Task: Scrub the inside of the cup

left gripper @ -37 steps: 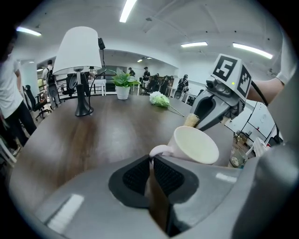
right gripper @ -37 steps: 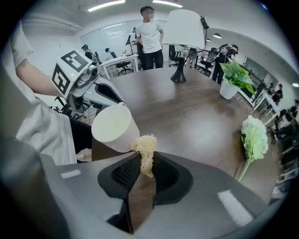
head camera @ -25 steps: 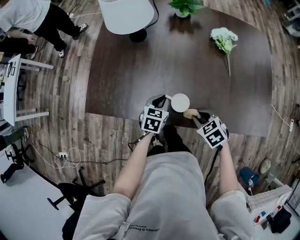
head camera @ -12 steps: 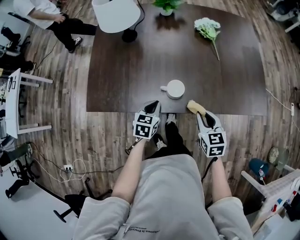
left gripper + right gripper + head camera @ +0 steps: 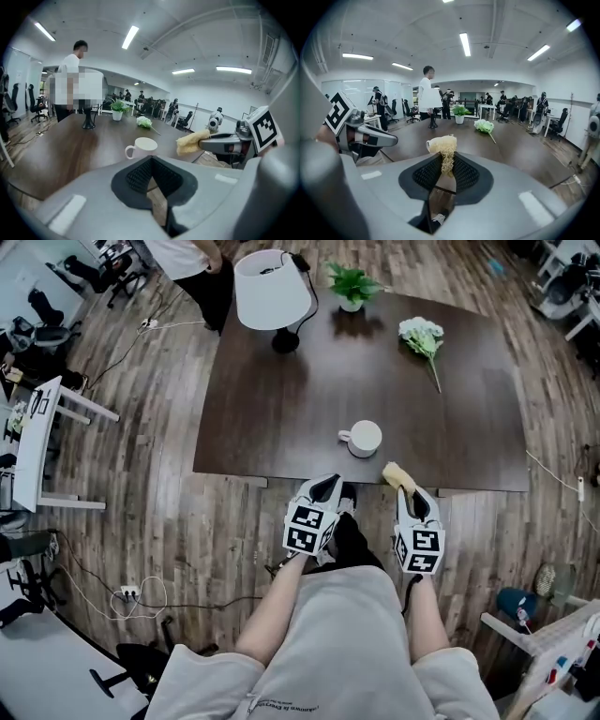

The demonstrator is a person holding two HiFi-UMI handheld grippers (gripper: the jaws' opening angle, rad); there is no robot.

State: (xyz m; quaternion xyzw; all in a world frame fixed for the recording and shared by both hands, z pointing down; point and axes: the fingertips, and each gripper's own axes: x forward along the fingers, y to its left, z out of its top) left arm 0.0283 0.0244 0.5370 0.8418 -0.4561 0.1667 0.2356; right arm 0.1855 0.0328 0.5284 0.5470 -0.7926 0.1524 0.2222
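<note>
Fingers of the right gripper (image 5: 447, 161) pinch the loofah scrubber (image 5: 442, 144) at its base so its tuft projects for scrubbing, left gripper (image 5: 151, 164) fingers are pressed together empty, and the cup (image 5: 364, 438) stands upright, untouched, near the tabletop (image 5: 281, 409) front edge.

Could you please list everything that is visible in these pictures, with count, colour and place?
table: one, dark brown, centre
cup: one, white, near the table's front edge
lamp: one, white shade, black base, table's far left
potted plant: one, green, far edge
flower bunch: one, white, far right
loofah sponge: one, pale yellow, in the right gripper
bystander: one, white top, beyond the lamp
left gripper: grey, shut, empty
right gripper: grey, shut on the loofah sponge
</note>
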